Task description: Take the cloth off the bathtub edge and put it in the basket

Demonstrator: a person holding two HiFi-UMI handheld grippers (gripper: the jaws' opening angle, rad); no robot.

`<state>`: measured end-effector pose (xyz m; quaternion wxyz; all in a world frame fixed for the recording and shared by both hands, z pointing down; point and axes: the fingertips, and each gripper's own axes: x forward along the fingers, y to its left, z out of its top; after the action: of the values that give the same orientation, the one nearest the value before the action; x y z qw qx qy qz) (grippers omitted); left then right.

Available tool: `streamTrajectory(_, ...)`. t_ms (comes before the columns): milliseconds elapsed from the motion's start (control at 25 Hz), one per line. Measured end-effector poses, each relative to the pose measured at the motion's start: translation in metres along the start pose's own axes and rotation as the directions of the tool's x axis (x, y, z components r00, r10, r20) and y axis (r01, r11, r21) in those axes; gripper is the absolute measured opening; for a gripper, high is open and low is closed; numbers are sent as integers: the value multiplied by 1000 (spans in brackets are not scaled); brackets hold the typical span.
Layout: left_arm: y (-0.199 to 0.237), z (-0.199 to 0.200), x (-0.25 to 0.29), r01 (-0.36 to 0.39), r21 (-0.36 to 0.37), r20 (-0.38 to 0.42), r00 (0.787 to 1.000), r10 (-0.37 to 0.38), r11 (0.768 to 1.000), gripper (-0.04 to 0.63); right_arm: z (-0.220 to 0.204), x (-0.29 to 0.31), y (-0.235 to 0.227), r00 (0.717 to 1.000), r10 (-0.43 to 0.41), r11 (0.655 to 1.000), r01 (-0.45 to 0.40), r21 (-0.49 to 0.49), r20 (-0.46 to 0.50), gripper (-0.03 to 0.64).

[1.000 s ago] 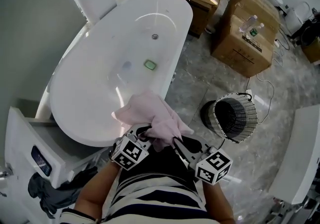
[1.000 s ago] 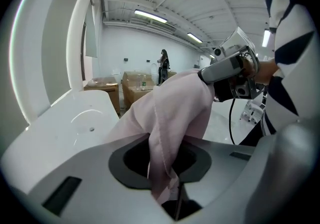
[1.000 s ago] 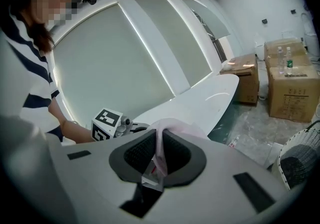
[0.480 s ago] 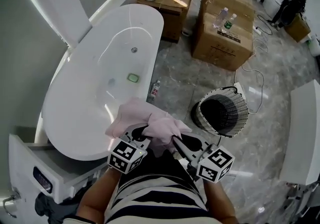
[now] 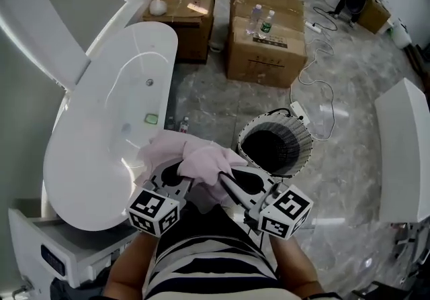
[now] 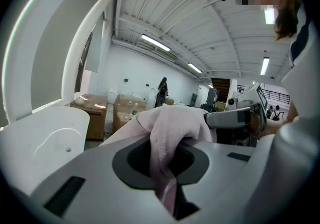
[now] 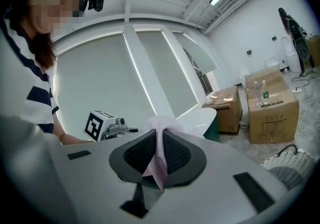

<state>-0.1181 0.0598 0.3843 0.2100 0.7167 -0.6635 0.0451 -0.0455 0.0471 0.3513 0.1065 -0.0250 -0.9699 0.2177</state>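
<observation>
A white tub (image 5: 87, 158) lies to the left of both sets of jaws. The left gripper (image 5: 176, 174) has just been closing its jaws, and they pinch a fold of the pink cloth (image 5: 201, 158), which bulges up out of them. The cloth is bunched between the two grippers, held in the air in front of a person's striped shirt (image 5: 208, 268). The right gripper (image 5: 232, 181) has its jaws nearly together, clamped on another fold of the cloth. A round wicker basket (image 5: 295, 141) stands on the floor (image 5: 349, 178), just beyond the right jaws and to their right.
</observation>
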Motion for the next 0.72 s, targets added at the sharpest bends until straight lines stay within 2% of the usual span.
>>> streamTrajectory(200, -36, 36, 34, 61, 30, 47, 997, -63, 998, 46, 28, -35, -23, 998, -40, 999, 42, -33, 58, 57)
streamTrajectory(400, -69, 55, 72, 150, 75, 45, 987, -154, 986, 46, 42, -67, -50, 986, -124, 990, 131, -50, 113, 57)
streamTrajectory(600, -100, 71, 110, 261, 86, 30, 964, -265, 961, 46, 56, -95, -77, 962, -218, 974, 226, -29, 161, 57)
streamTrajectory(720, -115, 80, 134, 334, 78, 21, 941, -337, 939, 46, 66, -111, -96, 942, -282, 957, 291, -22, 183, 57)
